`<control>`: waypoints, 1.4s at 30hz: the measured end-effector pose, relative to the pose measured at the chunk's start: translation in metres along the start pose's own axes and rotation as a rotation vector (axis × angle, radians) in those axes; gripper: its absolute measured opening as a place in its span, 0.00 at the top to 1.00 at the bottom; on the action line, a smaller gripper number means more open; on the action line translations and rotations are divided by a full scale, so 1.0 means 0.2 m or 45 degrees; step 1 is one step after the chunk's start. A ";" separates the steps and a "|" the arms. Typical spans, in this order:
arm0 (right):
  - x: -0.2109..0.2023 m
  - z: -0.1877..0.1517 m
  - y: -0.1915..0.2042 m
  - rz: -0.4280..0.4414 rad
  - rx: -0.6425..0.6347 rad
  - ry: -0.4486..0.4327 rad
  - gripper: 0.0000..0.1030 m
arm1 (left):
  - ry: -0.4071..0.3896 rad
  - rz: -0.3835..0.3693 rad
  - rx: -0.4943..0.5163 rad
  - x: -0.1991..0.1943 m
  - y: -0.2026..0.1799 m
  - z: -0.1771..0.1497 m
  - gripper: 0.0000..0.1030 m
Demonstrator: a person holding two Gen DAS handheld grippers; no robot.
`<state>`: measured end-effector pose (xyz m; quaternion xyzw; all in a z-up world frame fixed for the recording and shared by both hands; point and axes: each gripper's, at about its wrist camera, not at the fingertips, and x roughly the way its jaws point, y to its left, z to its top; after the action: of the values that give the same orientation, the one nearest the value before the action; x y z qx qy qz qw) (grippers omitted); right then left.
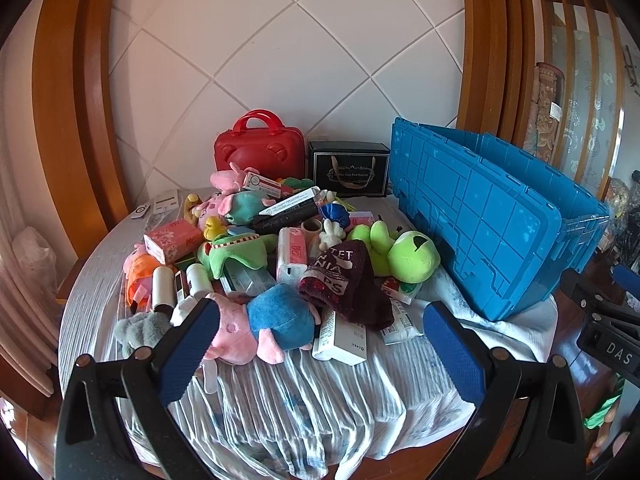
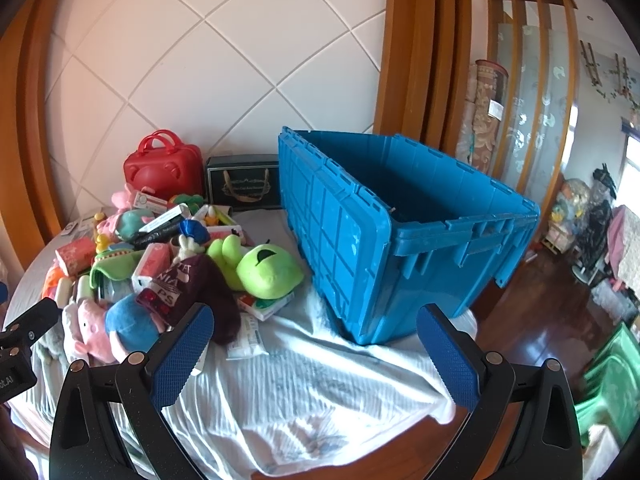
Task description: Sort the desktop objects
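Observation:
A heap of toys and boxes lies on a cloth-covered round table (image 1: 304, 396). In it I see a green frog plush (image 1: 404, 250) (image 2: 264, 266), a dark maroon knit hat (image 1: 348, 284) (image 2: 200, 286), a pink-and-blue plush (image 1: 276, 320) (image 2: 120, 328) and a white carton (image 1: 342, 338). A big blue crate (image 1: 492, 224) (image 2: 400, 232) stands open at the right. My left gripper (image 1: 320, 352) is open, low over the table's near edge in front of the heap. My right gripper (image 2: 316, 354) is open too, between heap and crate, holding nothing.
A red case (image 1: 260, 146) (image 2: 162, 170) and a black gift box (image 1: 348, 168) (image 2: 242, 182) stand at the back by the tiled wall. Wooden frames flank the wall. Right of the table there is dark floor with a green plastic stool (image 2: 612, 384) and clutter.

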<state>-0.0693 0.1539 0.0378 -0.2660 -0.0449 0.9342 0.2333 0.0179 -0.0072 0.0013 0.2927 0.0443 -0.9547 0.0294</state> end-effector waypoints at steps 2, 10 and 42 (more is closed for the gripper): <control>0.00 0.00 -0.01 0.002 -0.002 -0.001 0.00 | -0.003 0.009 -0.007 0.00 0.00 0.00 0.00; 0.03 0.00 -0.05 -0.006 -0.015 -0.004 0.00 | 0.031 0.030 -0.012 0.03 -0.04 -0.01 0.00; 0.68 -0.10 0.25 0.189 -0.126 0.245 0.00 | 0.242 0.588 -0.219 0.39 1.00 -0.30 0.00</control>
<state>-0.1813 0.1704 -0.0542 -0.3683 -0.0485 0.9157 0.1533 0.0034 -0.2026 -0.1063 0.3797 0.0598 -0.8838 0.2668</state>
